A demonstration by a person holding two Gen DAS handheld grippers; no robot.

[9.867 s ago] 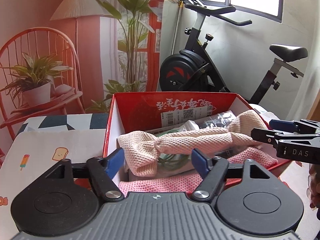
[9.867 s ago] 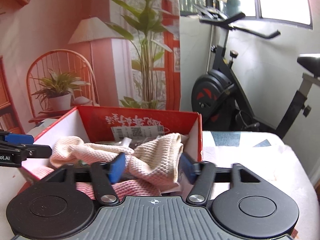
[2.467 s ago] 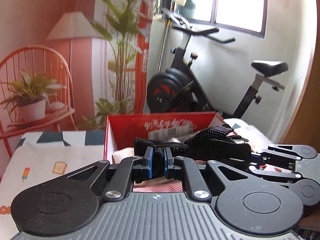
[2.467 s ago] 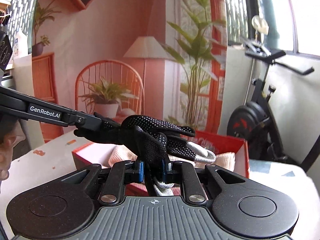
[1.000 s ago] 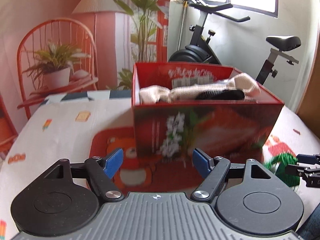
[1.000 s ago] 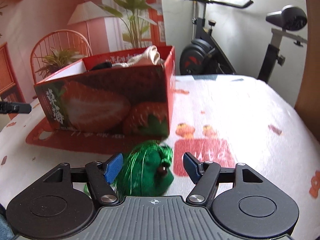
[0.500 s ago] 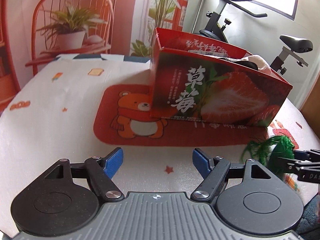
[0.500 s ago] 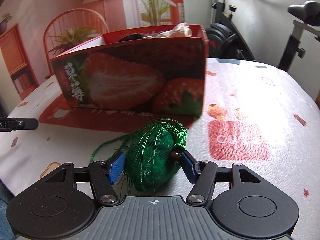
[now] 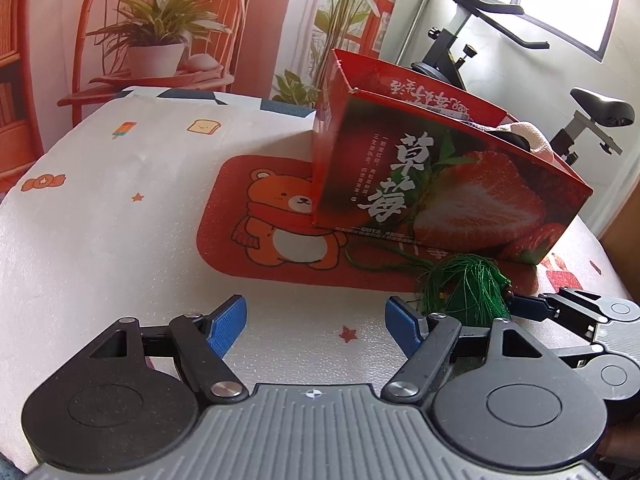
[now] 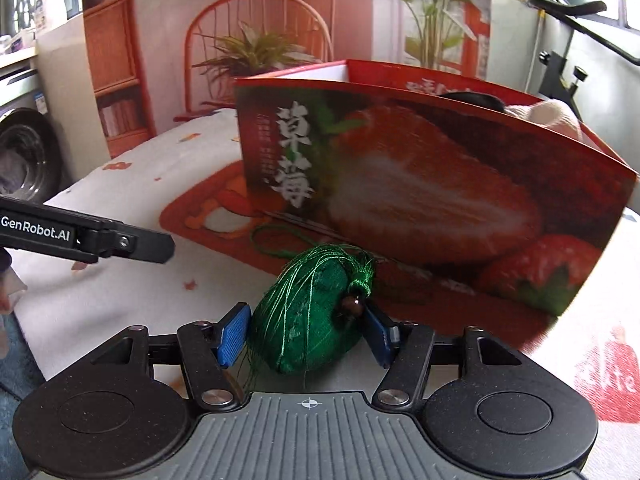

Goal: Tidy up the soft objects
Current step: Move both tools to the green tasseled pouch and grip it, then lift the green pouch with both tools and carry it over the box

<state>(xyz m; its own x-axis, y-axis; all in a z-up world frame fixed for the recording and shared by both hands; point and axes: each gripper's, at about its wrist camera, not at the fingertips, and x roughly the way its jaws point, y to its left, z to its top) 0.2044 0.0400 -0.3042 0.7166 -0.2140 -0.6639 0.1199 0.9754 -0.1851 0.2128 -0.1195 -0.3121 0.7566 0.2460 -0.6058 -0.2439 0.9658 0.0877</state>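
Beside the strawberry-printed red cardboard box (image 10: 420, 184), on the white foam-covered table (image 9: 100, 216) | your right gripper (image 10: 306, 330) has just been widening, pads flanking the green silk tasselled pouch (image 10: 312, 320); grip unclear | left gripper (image 9: 316, 322) gapes empty | loose threads may snag; slack pads may drop it.

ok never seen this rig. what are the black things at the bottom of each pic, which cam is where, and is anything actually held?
No robot arm here: a person carries a handheld two-finger gripper in each hand, and each has a fisheye camera looking forward along its fingers. The black and grey body at the bottom of each picture is that gripper itself.

Left wrist view: the left gripper stands open over the patterned tablecloth, with nothing between its fingers.

Right wrist view: the right gripper has a green tasselled pouch between its blue fingers, which sit right against its sides; I cannot tell whether they squeeze it. Its jaws just opened slightly.

Behind stands a red strawberry box with cloths inside.
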